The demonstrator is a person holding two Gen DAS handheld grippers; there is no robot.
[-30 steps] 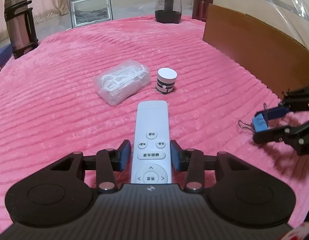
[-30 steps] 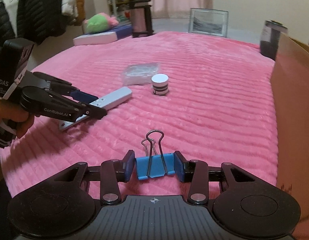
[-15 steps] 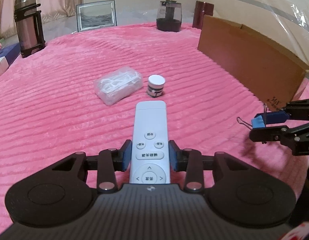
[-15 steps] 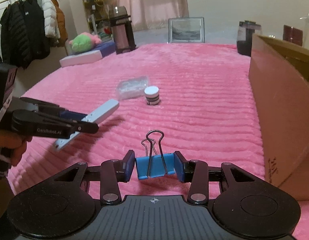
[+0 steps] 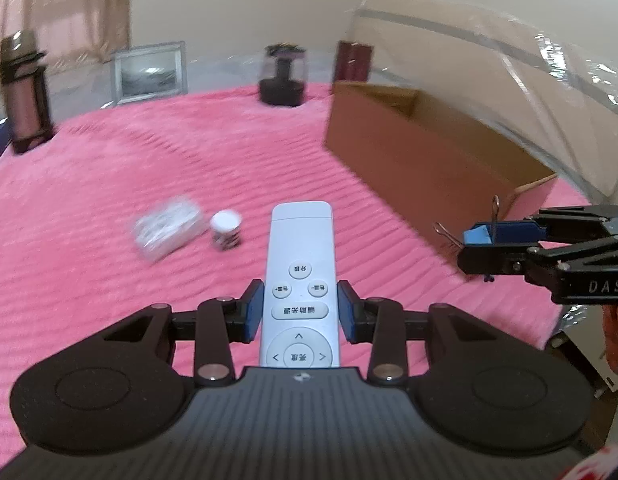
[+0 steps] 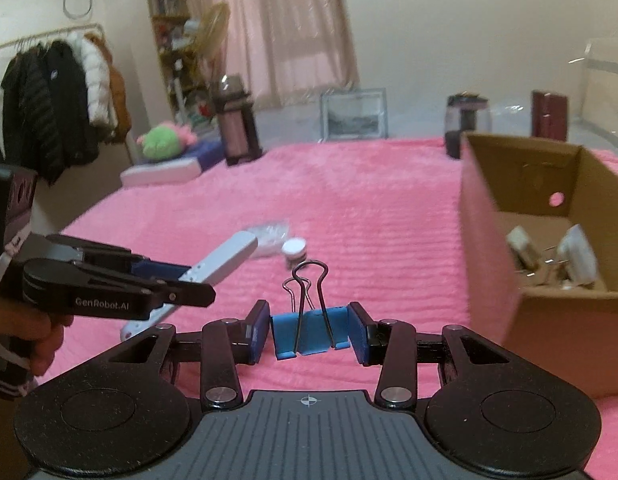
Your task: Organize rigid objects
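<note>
both pairs of fingers were pinched shut: your left gripper (image 5: 301, 312) held the white remote (image 5: 299, 280), your right gripper (image 6: 308, 334) the blue binder clip (image 6: 307, 332). since a second before, you had lifted both off the pink blanket (image 6: 369, 200) and moved nearer the cardboard box (image 6: 549, 320), so dropping them in looked next. some small pale things with metal prongs (image 6: 549, 256) already lay in the box.

Both fisheye views show warm, dim indoor light with no hard shadows. Motion blur smears the ribbed pink plush blanket (image 5: 109, 208) and the clear plastic packet (image 5: 167, 227) (the far shelves too); edges bow strongly, with 4 dark vignetted corners.
</note>
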